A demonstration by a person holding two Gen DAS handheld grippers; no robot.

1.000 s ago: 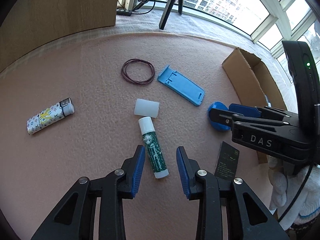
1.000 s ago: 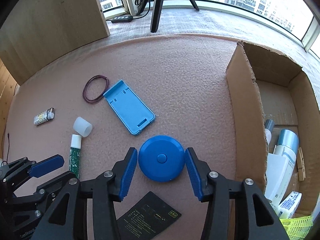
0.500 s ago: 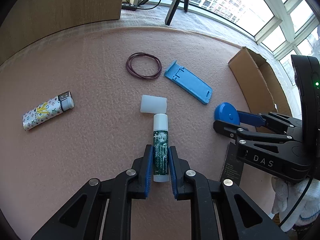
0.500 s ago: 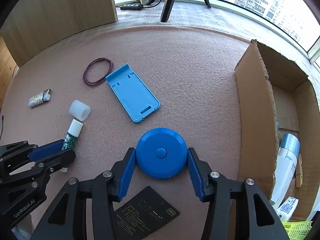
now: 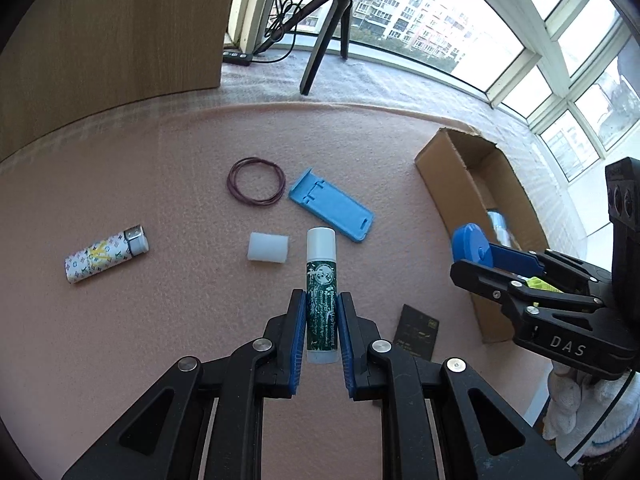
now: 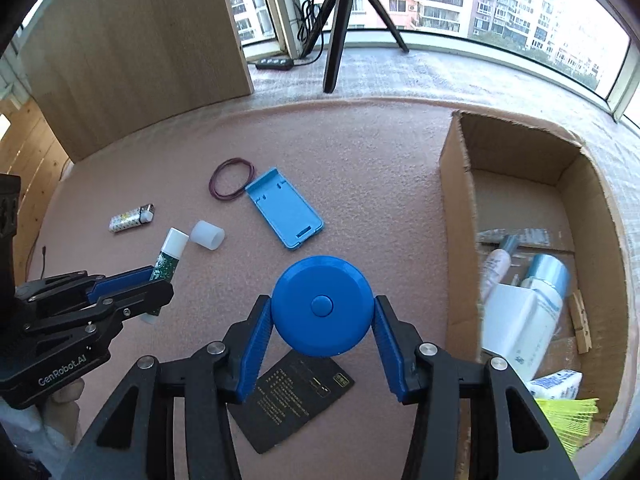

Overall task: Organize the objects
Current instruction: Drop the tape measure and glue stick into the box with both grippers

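Note:
My left gripper (image 5: 321, 298) is shut on a green lip balm tube (image 5: 322, 276) with a white top, held off the pink mat. Its loose white cap (image 5: 267, 247) lies on the mat just left of the tube. In the right wrist view the same left gripper (image 6: 160, 280) and tube (image 6: 170, 252) appear at the left. My right gripper (image 6: 322, 306) is shut on a round blue disc with a centre button (image 6: 320, 280), raised above a black card (image 6: 296, 396). An open cardboard box (image 6: 460, 208) stands to the right.
On the mat lie a patterned lighter (image 5: 106, 259), a dark ring of hair ties (image 5: 256, 186) and a blue phone stand (image 5: 332, 210). The box holds bottles and small packs. A tripod (image 6: 340, 40) and a wooden board (image 5: 120, 40) stand beyond the mat.
The left jaws closed on the lip balm tube and lifted it off the mat. The right gripper rose with the blue disc in its grip.

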